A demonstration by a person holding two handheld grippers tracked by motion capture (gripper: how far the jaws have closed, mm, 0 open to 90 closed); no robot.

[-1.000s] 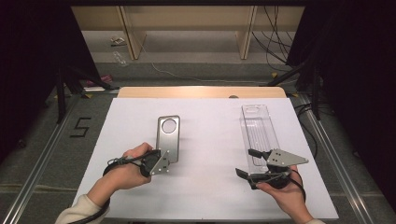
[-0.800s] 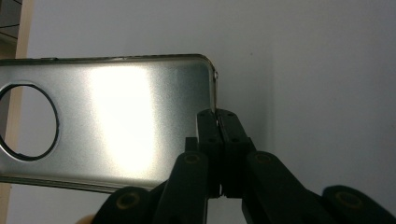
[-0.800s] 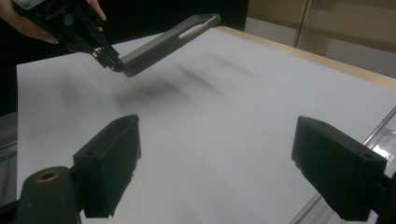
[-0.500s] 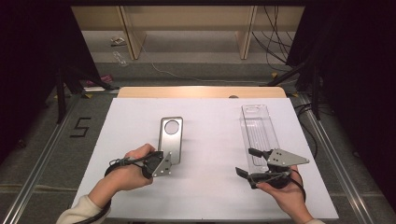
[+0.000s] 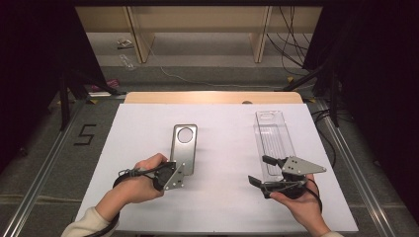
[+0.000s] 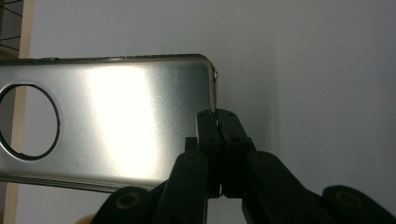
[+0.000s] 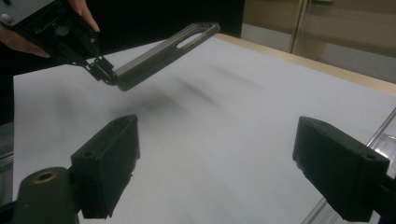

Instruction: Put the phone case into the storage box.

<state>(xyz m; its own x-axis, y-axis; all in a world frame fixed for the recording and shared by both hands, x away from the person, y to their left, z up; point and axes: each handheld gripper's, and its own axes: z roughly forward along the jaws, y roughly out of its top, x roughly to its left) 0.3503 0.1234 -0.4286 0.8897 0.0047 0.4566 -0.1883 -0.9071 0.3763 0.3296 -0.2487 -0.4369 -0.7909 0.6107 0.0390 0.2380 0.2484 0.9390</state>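
A brushed metal plate (image 5: 184,145) with a round hole near its far end is held by its near edge in my left gripper (image 5: 181,171), whose jaws are shut on it. In the left gripper view the black jaws (image 6: 217,116) pinch the plate (image 6: 116,121) at its rim. From the right gripper view the plate (image 7: 163,53) hangs above the white table, far end tilted up, with its shadow below and the left gripper (image 7: 100,70) at its low end. My right gripper (image 5: 261,170) stands open and holds nothing, right beside a clear plastic tray (image 5: 272,138).
The white table top (image 5: 222,123) has a wooden strip (image 5: 212,97) along its far edge. The clear tray's rim (image 7: 380,135) shows beside the right jaw. Dark floor with a "5" marker (image 5: 85,134) lies left of the table, and cables (image 5: 291,29) run at the back right.
The left gripper and the plate have shifted slightly to the right. The right gripper has stayed where it was.
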